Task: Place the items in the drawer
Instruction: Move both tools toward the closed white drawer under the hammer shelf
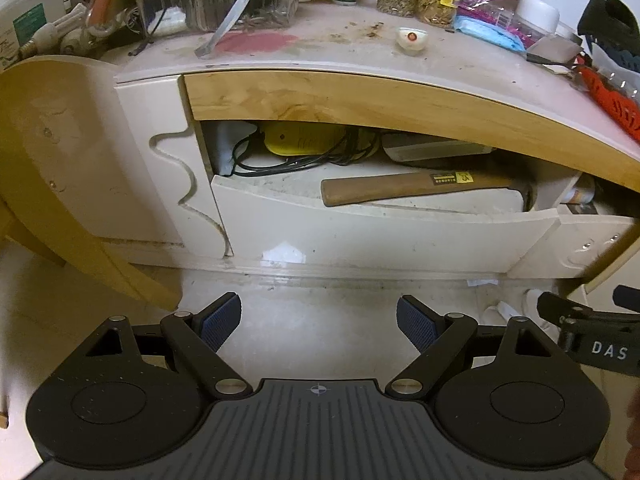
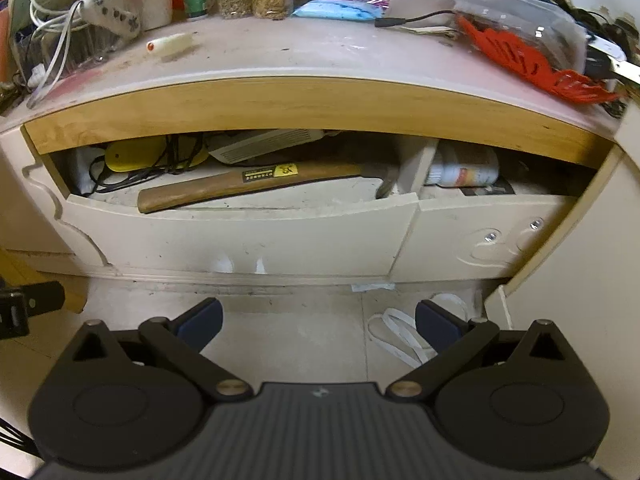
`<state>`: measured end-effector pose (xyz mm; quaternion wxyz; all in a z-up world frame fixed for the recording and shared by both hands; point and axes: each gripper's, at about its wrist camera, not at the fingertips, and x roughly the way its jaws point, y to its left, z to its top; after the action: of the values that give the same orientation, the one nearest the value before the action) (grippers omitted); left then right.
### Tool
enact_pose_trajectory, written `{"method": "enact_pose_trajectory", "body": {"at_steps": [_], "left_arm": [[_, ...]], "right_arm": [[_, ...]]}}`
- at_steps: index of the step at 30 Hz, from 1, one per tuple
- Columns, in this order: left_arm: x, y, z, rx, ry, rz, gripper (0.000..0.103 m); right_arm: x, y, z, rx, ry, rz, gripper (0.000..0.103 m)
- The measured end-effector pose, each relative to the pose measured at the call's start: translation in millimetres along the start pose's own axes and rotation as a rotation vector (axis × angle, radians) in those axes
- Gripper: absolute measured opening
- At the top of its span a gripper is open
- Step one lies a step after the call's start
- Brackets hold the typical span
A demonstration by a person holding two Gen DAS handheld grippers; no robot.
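Note:
A cream drawer (image 1: 380, 236) (image 2: 240, 236) stands pulled open under the wooden edge of a cluttered desk. Inside lie a wooden-handled hammer (image 1: 416, 190) (image 2: 244, 184), a yellow device (image 1: 300, 140) (image 2: 136, 156) with black cord, and a grey ribbed box (image 1: 432, 150) (image 2: 264, 142). A white bottle (image 2: 464, 170) lies in the compartment to the right. My left gripper (image 1: 319, 322) is open and empty, held back from the drawer above the floor. My right gripper (image 2: 318, 320) is open and empty, also in front of the drawer.
The desk top (image 1: 320, 52) (image 2: 320, 48) holds jars, a power strip (image 2: 108, 12), a red plastic piece (image 2: 532, 68), bags and cables. A wooden chair (image 1: 48, 152) stands at the left. White straps (image 2: 400, 336) lie on the tiled floor. The right gripper shows at the left view's edge (image 1: 592, 336).

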<state>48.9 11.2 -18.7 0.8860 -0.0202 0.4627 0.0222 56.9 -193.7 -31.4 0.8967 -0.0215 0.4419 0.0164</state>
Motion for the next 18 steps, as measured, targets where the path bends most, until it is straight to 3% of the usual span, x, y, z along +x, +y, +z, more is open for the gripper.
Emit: {"method": "enact_pose_trajectory", "body": {"at_steps": [18], "left_arm": [[50,-3,18,-0.003,0.001,0.000,0.086]], "right_arm": [[45,11,15,-0.025,-0.004,0.010,0.103]]}}
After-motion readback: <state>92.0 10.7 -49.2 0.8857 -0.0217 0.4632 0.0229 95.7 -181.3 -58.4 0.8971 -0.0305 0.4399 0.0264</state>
